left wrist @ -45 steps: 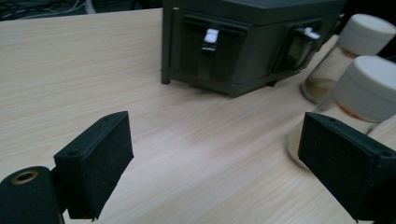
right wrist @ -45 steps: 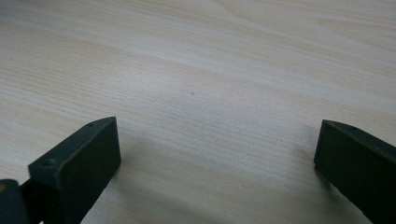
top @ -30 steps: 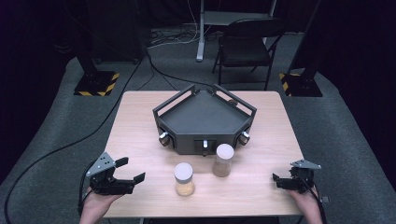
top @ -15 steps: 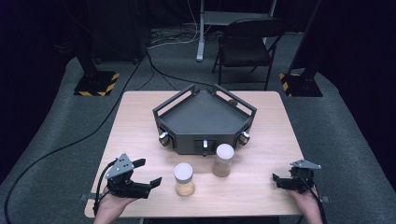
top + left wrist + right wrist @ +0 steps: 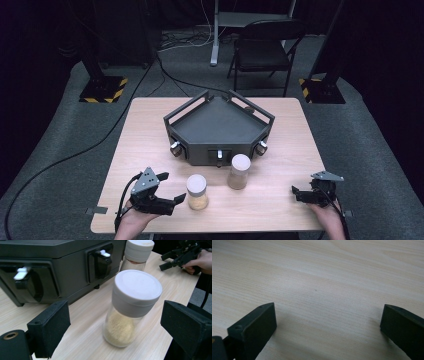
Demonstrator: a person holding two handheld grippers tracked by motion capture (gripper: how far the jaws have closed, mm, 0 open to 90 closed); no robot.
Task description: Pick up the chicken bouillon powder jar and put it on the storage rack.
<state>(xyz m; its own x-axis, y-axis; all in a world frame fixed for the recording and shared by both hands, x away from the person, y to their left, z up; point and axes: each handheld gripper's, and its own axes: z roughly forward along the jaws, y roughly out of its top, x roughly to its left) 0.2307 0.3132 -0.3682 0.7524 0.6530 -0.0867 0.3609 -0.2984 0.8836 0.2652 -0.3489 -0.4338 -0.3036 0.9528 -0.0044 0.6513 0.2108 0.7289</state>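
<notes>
Beyond my claws: dark grey angular tray (image 5: 218,125) w/ latches, mid-table, open top. Second jar (image 5: 239,171) w/ brownish fill & pale lid stands just in front of it. Light wood table (image 5: 145,130). Black folding chair (image 5: 265,42) behind, on grey carpet.

The left claw (image 5: 172,200) is held low over the surface (image 5: 280,210) near its front edge, jaws spread wide, nothing gripped; the right claw (image 5: 296,192) is held low at the far side, jaws likewise parted.
</notes>
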